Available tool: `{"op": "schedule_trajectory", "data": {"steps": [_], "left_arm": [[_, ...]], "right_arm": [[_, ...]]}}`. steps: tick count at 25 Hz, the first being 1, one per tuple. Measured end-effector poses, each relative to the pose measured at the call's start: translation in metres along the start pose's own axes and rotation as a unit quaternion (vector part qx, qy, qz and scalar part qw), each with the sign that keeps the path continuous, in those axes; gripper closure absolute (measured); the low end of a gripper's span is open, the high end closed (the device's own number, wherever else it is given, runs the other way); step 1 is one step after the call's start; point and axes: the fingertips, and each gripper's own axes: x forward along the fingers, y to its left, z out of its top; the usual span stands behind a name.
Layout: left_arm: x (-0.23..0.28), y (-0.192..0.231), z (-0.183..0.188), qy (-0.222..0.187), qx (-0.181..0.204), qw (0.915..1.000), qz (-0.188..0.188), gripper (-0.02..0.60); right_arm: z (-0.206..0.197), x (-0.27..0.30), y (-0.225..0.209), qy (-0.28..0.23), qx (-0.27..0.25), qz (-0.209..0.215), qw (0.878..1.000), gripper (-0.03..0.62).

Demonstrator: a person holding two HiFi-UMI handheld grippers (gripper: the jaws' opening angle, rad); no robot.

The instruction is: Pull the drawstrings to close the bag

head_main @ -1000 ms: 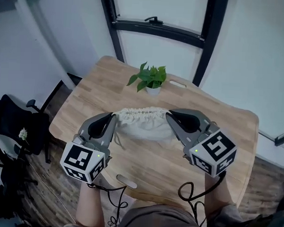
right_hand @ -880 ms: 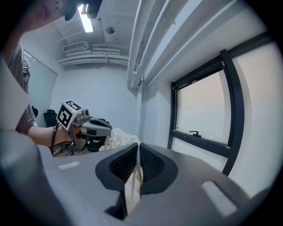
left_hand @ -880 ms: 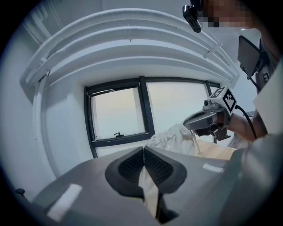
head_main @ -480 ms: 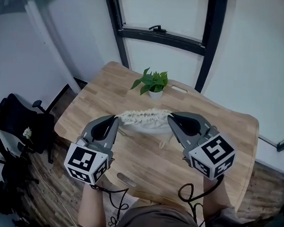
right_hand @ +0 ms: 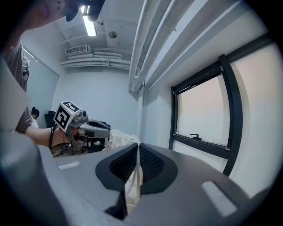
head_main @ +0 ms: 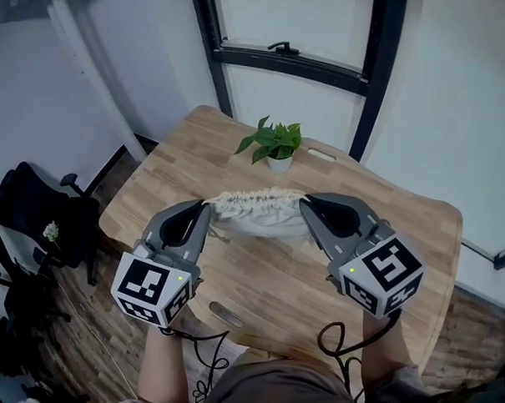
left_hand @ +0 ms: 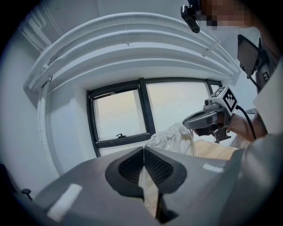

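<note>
Both claws were clamped shut on the drawstrings, one at each end of the bag's mouth. From the head view, the left gripper (head_main: 204,205) and the right gripper (head_main: 304,204) held the bag (head_main: 256,215) stretched between them over the middle of the desk (head_main: 257,282), nearer the person than the potted plant (head_main: 276,144) by the far edge. A second before, the bag's body had lain spread on the wood toward the near edge. Now the pair had come up a little and the cloth hung from its bunched top, apparently clear of the desk, though I could not be sure it had left the surface entirely. The gap between the two claws looked much the same as before. I judged that the pulling apart was about finished and that the mouth was gathered as tight as it would go. In the left gripper view, the left gripper (left_hand: 143,149) had its ribbed pads closed on a pale strip of drawstring (left_hand: 148,187) running down between them. Beyond it the crumpled bag (left_hand: 172,139) hung just beside the tip of the right gripper (left_hand: 187,125). In the right gripper view, the right gripper (right_hand: 138,145) likewise pinched a twisted cord (right_hand: 132,187), and the ruffled bag (right_hand: 120,137) sat against the nose of the left gripper (right_hand: 106,129). With both cords taut and the top puckered, little seemed left to do but set it down.
</note>
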Motion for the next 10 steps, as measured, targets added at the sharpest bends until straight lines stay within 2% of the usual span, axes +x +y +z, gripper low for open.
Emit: {"op": "schedule_trajectory", "data": {"steps": [10], "left_arm": [[-0.0018,0.0008,0.0035,-0.003,0.006,1.0,0.001,0.574]], "right_arm": [[0.0035,0.0002,0.0007,-0.007,-0.003,-0.001,1.0,0.557]]}}
